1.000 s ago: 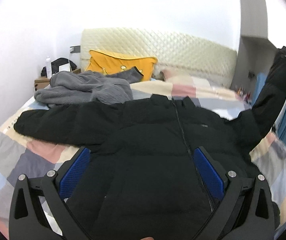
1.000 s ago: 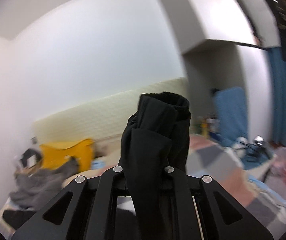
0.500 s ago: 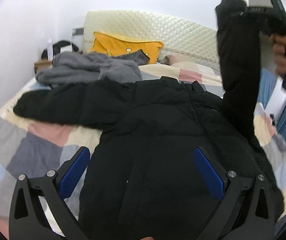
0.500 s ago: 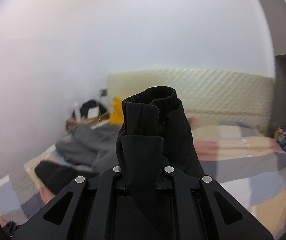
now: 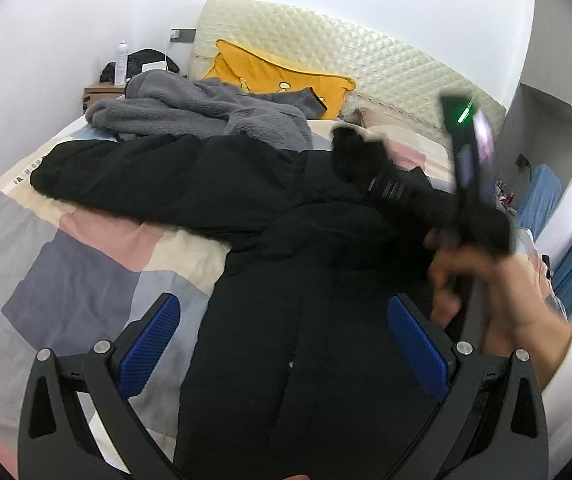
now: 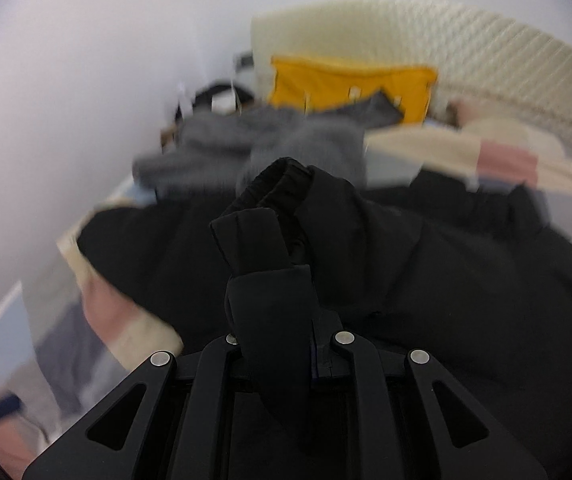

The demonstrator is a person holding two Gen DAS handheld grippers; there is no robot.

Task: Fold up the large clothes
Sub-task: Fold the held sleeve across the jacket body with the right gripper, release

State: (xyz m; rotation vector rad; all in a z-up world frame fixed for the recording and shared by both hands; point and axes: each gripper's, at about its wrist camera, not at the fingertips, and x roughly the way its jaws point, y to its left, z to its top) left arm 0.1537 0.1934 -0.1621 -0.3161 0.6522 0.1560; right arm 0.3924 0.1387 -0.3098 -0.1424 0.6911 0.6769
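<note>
A black puffer jacket (image 5: 293, 280) lies front-up across the bed (image 5: 86, 264), spread over the patchwork quilt of pink, cream, grey and pale blue blocks. One sleeve (image 5: 134, 176) stretches out flat toward the bed's left edge, its cuff stopping just short of the cream border strip, where a line of small dark print runs along the quilt, too small to read. There is a faint mark on the jacket's chest as well, unreadable.

The left gripper (image 5: 286, 320) hovers low over the jacket's body, blue pads (image 5: 150, 340) spread wide and holding nothing. The jacket's lower half fills the gap between them.

The right gripper (image 6: 282, 344) is pressed together, pinching the other sleeve's cuff (image 6: 274, 216); the ribbed elastic opening stands up just ahead of its fingers. In the left wrist view that gripper is blurred, a green light glowing on it, with the person's right hand (image 5: 485, 292) wrapped round the handle above the jacket's right shoulder, and the lifted sleeve crossing over the chest.

Behind the jacket a grey fleece garment (image 5: 206, 114) sits in a heap, touching the jacket's collar area. A yellow pillow (image 5: 270, 76) leans on the quilted cream headboard (image 5: 345, 56). A wooden nightstand (image 5: 102, 94) at the far left carries a white bottle (image 5: 121, 62) and a black bag (image 5: 146, 60). Open quilt lies to the left of the jacket, near the left gripper.
</note>
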